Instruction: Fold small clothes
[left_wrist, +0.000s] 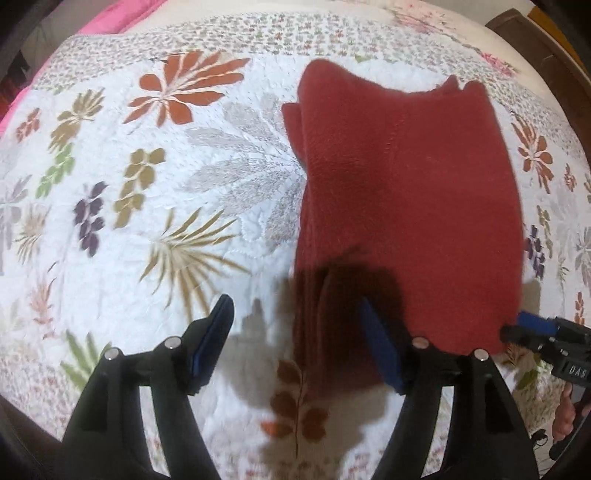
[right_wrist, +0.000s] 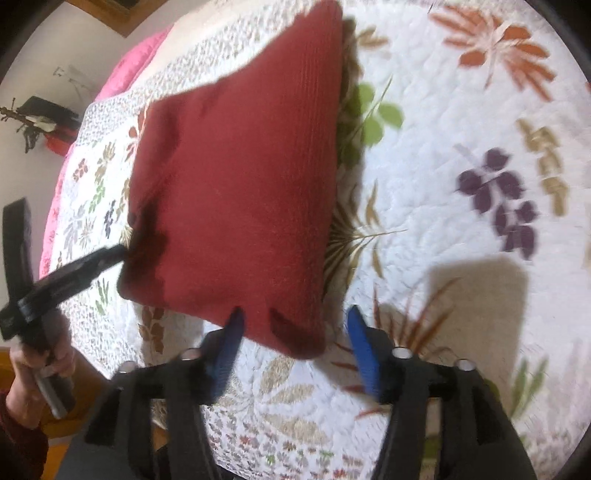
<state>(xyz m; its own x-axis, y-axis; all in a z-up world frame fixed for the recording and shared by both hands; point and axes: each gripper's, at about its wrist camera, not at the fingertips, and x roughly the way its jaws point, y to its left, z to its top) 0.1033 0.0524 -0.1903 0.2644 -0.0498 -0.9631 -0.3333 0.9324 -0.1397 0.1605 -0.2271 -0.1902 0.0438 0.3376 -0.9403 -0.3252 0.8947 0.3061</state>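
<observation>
- White quilted bedspread (left_wrist: 110, 258), printed with orange, purple, olive and green leaf motifs; small floral border.
- Pink fabric (right_wrist: 136, 70) along the far bed edge.
- Brown wooden furniture corner (left_wrist: 532, 33).
- Dark blurred objects (right_wrist: 40, 118) against a pale wall.

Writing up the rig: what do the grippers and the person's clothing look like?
Both grippers, left and right, have black angular plastic bodies, blue finger pads and silver round bolt heads. The right one's body carries white letters "DAS" in the left view. A dark red sleeve shows.
</observation>
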